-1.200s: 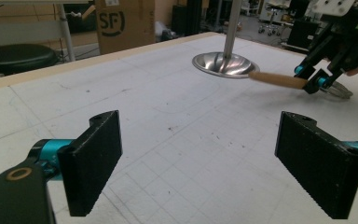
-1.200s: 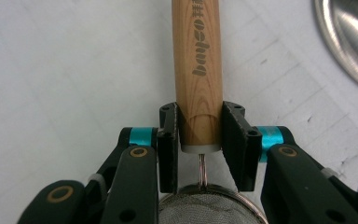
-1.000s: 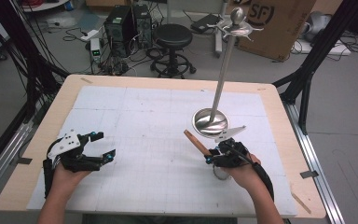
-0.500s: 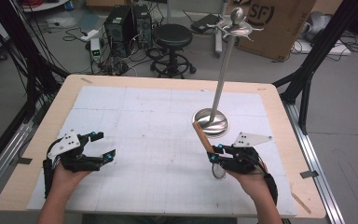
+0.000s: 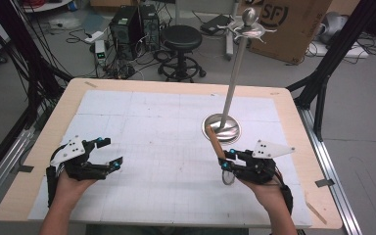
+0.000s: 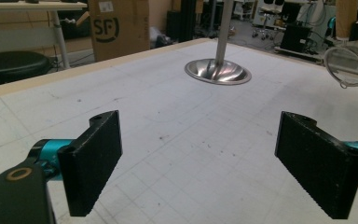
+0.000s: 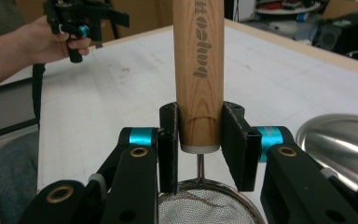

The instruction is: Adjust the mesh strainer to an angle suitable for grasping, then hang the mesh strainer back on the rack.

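Wooden strainer handle (image 7: 199, 70) sits clamped between the jaws of the right hand-held gripper (image 5: 225, 159), mesh bowl (image 5: 228, 177) hanging below it, near the stand (image 5: 222, 128). Left hand-held gripper (image 5: 108, 152) waits open, well apart. Likely best: keep the grip firm, lift toward the stand's top hooks (image 5: 247, 30) smoothly.

Stand (image 5: 223, 128) sits on the table (image 5: 142, 85), right of centre, pole rising toward the far edge. My right gripper (image 5: 228, 160) is just in front of its base, near the front edge, strainer (image 5: 218, 147) in its jaws, handle up toward the base, mesh end below. My left gripper (image 5: 108, 154) sits well apart, front left, over the mat (image 5: 152, 127).
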The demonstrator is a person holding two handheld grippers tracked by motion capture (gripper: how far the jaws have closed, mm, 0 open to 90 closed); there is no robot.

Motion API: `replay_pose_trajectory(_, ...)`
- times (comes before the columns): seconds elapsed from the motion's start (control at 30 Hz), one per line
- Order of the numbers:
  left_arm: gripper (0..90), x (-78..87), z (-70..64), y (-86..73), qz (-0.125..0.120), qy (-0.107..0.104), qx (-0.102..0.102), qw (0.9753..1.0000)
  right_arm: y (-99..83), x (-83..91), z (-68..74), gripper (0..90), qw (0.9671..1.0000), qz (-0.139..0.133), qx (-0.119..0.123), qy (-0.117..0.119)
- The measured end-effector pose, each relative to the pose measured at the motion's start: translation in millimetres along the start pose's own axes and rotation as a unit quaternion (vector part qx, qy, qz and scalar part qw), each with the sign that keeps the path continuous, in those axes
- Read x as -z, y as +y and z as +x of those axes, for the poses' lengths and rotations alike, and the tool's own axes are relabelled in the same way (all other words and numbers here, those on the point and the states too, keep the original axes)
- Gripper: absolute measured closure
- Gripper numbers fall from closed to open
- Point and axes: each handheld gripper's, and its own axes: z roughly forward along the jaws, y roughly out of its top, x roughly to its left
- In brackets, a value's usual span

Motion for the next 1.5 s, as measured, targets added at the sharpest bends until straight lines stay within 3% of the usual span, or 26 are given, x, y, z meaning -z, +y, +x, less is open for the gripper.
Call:
replay_pose_trajectory(0.17, 15.3, -1.3, -2.8, 2.5, 0.000, -0.008, -0.003, 1.0000, -0.3, 1.0, 0.1, 68.4, 0.9998, -0.014, 0.010, 0.006)
replay_pose_trajectory(0.83, 15.3, -2.5, -10.0, 14.2, -0.010, -0.045, -0.009, 0.9989, -1.8, 3.3, -4.4, 68.4, 0.9991, -0.039, 0.013, 0.010)
replay_pose_trajectory(1.5, 15.3, -1.7, -13.3, 18.2, -0.011, -0.049, -0.013, 0.9987, -2.8, 0.7, -5.1, 68.4, 0.9991, -0.037, 0.014, 0.017)
